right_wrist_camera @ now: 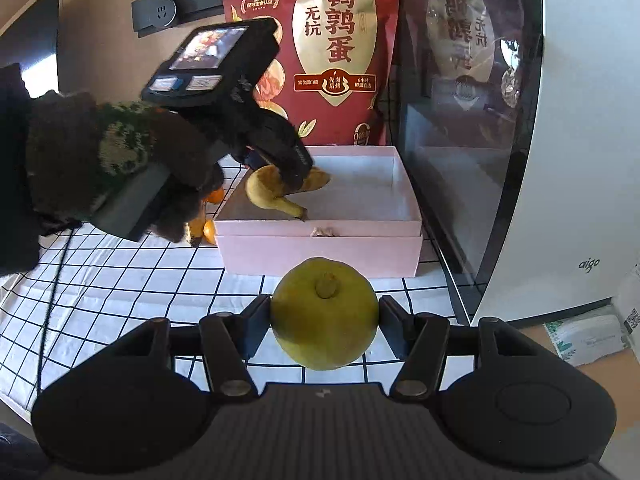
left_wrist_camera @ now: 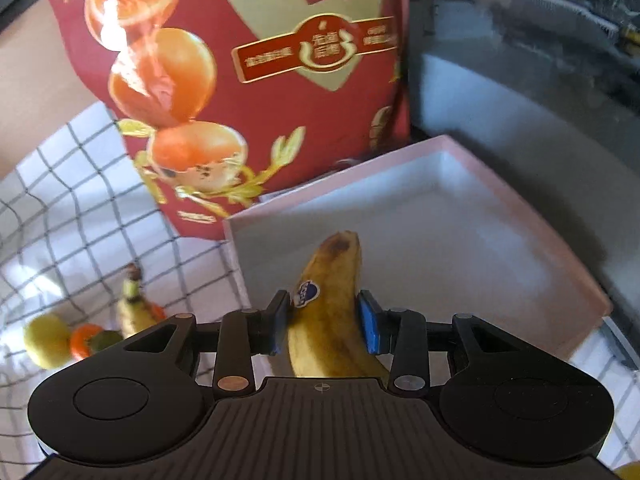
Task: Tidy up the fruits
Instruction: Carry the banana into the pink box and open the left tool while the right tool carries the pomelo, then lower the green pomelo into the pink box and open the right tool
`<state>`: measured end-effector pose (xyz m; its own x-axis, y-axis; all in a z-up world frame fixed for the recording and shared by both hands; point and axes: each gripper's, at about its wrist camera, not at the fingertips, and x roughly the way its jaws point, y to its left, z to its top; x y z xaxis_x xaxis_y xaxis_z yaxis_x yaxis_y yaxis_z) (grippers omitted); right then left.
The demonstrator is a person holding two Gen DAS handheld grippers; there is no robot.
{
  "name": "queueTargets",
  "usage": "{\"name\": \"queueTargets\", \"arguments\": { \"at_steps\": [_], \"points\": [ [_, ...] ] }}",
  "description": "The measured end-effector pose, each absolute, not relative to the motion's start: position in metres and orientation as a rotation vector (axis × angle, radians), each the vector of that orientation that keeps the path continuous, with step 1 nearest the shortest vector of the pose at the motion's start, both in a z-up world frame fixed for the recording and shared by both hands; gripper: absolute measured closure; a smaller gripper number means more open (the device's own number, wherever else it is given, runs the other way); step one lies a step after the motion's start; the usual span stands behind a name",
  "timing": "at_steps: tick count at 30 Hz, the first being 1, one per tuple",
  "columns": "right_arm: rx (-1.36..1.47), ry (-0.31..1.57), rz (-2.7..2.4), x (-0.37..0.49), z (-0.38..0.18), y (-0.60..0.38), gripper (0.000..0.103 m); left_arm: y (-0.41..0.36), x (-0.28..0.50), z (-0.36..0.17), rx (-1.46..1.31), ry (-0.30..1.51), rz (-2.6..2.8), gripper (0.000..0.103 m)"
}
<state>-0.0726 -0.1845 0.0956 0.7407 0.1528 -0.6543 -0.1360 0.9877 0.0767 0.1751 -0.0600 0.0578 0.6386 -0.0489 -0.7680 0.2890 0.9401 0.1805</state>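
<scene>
My left gripper (left_wrist_camera: 325, 320) is shut on a yellow banana (left_wrist_camera: 328, 304) with a blue sticker, held over the near left part of the open pink box (left_wrist_camera: 520, 208). From the right wrist view the same banana (right_wrist_camera: 264, 188) lies curved inside the pink box (right_wrist_camera: 320, 248), stem toward the front wall, with the left gripper (right_wrist_camera: 294, 168) on it and a gloved hand behind. My right gripper (right_wrist_camera: 325, 316) is shut on a yellow-green round fruit (right_wrist_camera: 324, 316), in front of the box above the checked cloth.
A red snack bag (right_wrist_camera: 340, 52) stands behind the box. Left of the box on the checked cloth (left_wrist_camera: 80, 208) lie another banana (left_wrist_camera: 132, 308), a small orange fruit (left_wrist_camera: 82, 340) and a yellow-green fruit (left_wrist_camera: 46, 340). A glass-fronted white appliance (right_wrist_camera: 580, 140) stands right of the box.
</scene>
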Motion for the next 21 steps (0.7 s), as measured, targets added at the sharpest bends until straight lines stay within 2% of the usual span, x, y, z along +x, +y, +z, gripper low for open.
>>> {"name": "queueTargets", "arguments": {
  "at_steps": [4, 10, 16, 21],
  "points": [
    [0.035, 0.748, 0.161, -0.062, 0.09, -0.188, 0.044, -0.055, 0.184, 0.053, 0.282, 0.833, -0.161, 0.062],
    [0.014, 0.754, 0.193, -0.059, 0.09, -0.186, 0.044, -0.061, 0.171, 0.045, 0.405, 0.878, -0.231, 0.062],
    [0.032, 0.763, 0.19, -0.053, 0.086, -0.186, 0.044, -0.031, 0.173, 0.054, 0.227, 0.933, -0.298, 0.061],
    [0.023, 0.745, 0.223, -0.041, 0.095, -0.184, 0.044, -0.012, 0.15, 0.081, 0.128, 0.75, -0.293, 0.062]
  ]
}}
